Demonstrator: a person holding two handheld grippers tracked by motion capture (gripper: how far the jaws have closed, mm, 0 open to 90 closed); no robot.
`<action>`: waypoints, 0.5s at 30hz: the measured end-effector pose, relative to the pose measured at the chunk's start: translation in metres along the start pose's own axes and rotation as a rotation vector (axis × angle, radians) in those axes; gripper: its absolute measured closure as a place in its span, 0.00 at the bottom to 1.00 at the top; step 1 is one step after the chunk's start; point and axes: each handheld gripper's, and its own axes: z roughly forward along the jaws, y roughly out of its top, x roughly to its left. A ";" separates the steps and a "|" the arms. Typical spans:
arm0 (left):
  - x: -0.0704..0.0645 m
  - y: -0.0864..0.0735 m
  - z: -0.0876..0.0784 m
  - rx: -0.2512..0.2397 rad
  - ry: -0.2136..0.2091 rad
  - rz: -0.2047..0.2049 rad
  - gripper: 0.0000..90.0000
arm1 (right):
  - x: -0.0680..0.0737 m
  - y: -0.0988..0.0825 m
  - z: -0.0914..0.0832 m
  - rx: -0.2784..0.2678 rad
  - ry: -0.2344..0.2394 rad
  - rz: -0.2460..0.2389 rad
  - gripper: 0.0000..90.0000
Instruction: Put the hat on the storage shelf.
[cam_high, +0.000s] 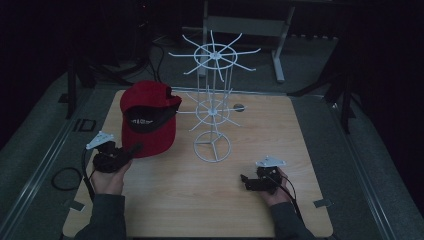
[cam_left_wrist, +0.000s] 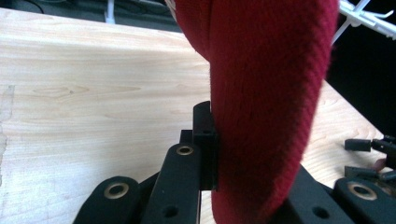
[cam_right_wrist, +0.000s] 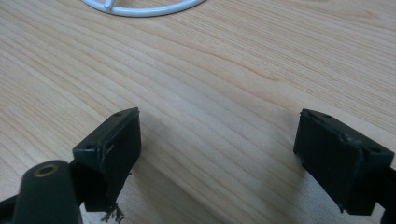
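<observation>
Dim room, wood table (cam_high: 210, 200). Red cap (cam_high: 148, 120) on the left half, near a white wire rack (cam_high: 214, 107) standing mid-table.

Left gripper (cam_high: 127, 151) at the cap's near edge. In the left gripper view, the jaws are closed on a fold of red cloth, one black jaw pressed flat against it, the other hidden behind the fabric. Cap seems partly raised, its dark inside facing up; whether it touches the table I cannot tell.

Right gripper (cam_high: 243, 181) low over bare wood on the right, well apart from cap and rack. Its jaws stand wide with nothing between them; the rack's base ring sits beyond them.

Handling, my guess: cap is light and soft, knit-textured cloth, will sag and fold from a single pinch. Not slippery, not fragile. Brim likely the stiffest part, so the best second hold. Rack looks thin and light; a dragging cap could tip it.
</observation>
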 end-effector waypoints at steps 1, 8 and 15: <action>0.000 0.001 0.000 -0.005 -0.001 -0.003 0.95 | 0.000 0.000 0.000 0.000 0.000 0.000 0.16; -0.002 0.009 -0.003 -0.032 0.000 -0.001 0.95 | 0.000 0.000 0.000 0.000 0.000 0.000 0.16; -0.005 0.018 -0.007 -0.059 0.004 0.009 0.95 | 0.000 0.000 0.000 0.000 0.000 0.001 0.16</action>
